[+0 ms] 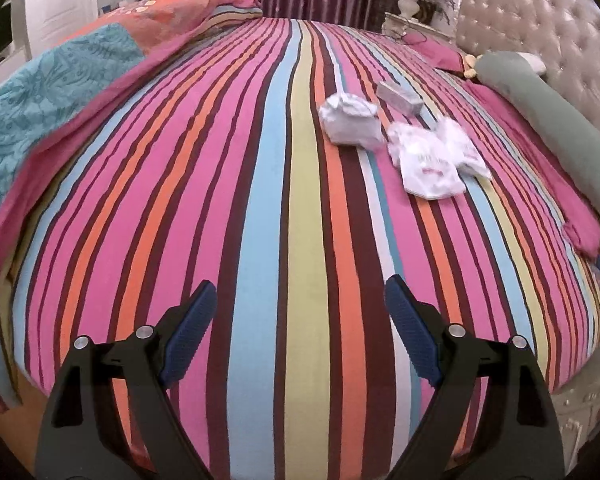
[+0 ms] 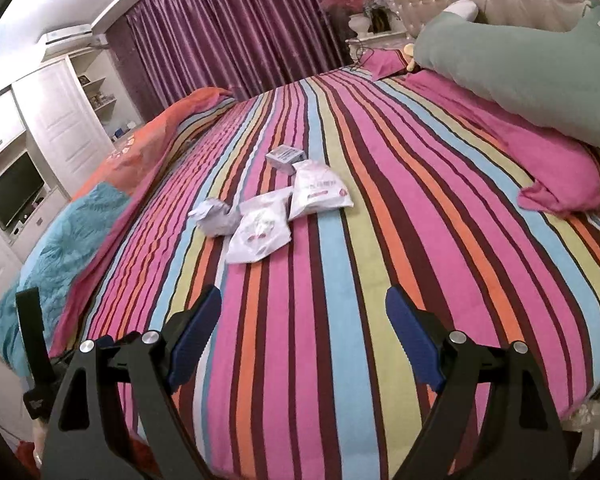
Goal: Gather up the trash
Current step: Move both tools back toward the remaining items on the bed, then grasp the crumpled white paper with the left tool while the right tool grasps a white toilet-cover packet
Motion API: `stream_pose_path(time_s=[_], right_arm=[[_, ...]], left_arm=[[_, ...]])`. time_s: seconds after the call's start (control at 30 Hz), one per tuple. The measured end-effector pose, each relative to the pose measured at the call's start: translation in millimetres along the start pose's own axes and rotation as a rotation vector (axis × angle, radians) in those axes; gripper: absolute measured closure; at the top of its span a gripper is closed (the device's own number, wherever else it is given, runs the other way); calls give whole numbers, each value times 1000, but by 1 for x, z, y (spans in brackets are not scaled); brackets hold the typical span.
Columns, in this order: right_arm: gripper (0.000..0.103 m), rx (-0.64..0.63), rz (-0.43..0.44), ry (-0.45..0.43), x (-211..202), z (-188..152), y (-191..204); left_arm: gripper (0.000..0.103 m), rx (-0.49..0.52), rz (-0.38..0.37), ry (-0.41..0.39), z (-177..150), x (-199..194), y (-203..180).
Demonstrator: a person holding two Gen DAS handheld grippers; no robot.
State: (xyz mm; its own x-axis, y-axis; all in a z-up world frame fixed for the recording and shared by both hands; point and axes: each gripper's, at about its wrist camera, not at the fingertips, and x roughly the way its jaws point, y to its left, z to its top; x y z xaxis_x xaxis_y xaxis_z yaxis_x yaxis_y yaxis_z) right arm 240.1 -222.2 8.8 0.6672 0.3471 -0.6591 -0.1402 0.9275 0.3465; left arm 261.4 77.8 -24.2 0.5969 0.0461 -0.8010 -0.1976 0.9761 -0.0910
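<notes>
Both grippers [image 1: 300, 292] [image 2: 304, 300] wide open, seemingly empty.

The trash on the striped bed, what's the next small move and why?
Probably reach the right gripper forward to the nearest white wrapper. Both it and the left gripper are open and empty, and the wrapper lies closest, beside the crumpled paper.

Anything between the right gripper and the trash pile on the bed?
Nothing visible. Right gripper is open, with only bare striped bedspread ahead up to the nearest wrapper. Crumpled paper, second wrapper and small box lie beside or behind it.
</notes>
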Motion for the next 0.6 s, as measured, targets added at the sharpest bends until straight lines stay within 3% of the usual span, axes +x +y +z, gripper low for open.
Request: stream_pose_path(time_s=[0.2,0.6], right_arm=[[23,-21,-2,24,27,20,1],[23,-49,-28,93,90,52,4]], left_arm=[[19,22,6,-2,31,23,-9],[19,-5,-58,5,88,75,-13]])
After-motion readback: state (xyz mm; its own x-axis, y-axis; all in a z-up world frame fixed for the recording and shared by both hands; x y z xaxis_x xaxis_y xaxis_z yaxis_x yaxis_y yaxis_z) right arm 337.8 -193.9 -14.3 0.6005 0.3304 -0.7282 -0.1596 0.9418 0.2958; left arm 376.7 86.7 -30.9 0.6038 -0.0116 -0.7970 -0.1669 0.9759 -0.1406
